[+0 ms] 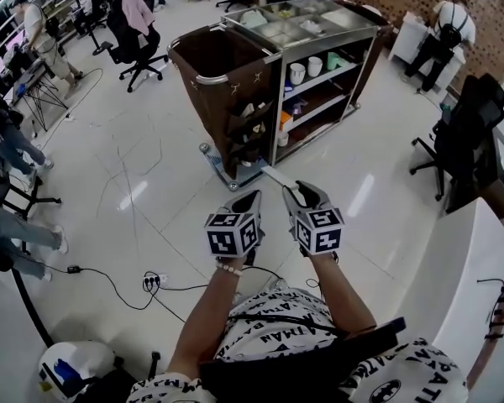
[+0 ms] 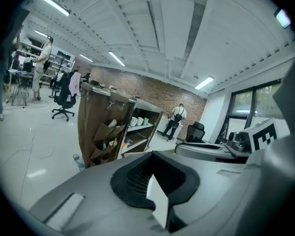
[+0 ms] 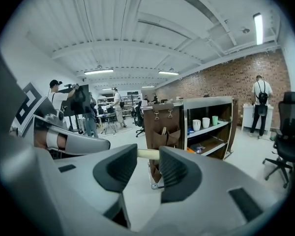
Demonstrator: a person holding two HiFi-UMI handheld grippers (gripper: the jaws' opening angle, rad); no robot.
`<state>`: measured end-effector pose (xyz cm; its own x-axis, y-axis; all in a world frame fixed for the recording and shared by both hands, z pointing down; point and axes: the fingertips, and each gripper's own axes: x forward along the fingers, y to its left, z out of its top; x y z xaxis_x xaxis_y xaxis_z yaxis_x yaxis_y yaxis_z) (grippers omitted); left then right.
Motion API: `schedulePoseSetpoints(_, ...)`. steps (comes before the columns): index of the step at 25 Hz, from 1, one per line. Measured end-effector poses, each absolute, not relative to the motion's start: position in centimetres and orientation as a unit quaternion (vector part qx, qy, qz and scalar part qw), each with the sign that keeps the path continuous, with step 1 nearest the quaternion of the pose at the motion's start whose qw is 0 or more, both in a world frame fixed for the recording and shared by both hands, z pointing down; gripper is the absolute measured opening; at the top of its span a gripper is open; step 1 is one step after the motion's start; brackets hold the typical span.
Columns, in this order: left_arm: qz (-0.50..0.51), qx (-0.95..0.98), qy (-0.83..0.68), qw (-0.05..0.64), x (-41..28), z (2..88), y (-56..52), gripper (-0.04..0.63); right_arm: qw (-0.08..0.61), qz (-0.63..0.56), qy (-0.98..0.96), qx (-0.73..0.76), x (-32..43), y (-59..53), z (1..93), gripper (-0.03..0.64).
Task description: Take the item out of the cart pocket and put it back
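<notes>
right gripper view: right claw (image 3: 148,158) grips cream stick (image 3: 146,154).

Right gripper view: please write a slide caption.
Right hand-held gripper grips a slim cream rod before a brown-sided metal cart.

A cream stick (image 3: 147,154) sits crosswise, gripped between the jaws of the right gripper (image 3: 148,164), well apart from the cart's brown fabric pockets (image 3: 165,135).
</notes>
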<state>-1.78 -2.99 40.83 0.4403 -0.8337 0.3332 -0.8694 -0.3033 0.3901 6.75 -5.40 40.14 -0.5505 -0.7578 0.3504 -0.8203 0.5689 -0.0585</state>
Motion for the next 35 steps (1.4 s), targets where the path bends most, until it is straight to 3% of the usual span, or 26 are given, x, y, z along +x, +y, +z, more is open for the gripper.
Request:
schedulePoseSetpoints(17,0.042,0.784,-0.559,0.266,-3.2,41.9,-3.0,0.003,0.145,0.115,-0.872,0.453,7.1,-5.8,40.2,0.158)
schedulePoseSetpoints(35,0.067,0.784,-0.532,0.313,-4.7,46.5,0.8,0.003,0.19,0.153,-0.854,0.46,4.8,-0.9,45.7,0.158)
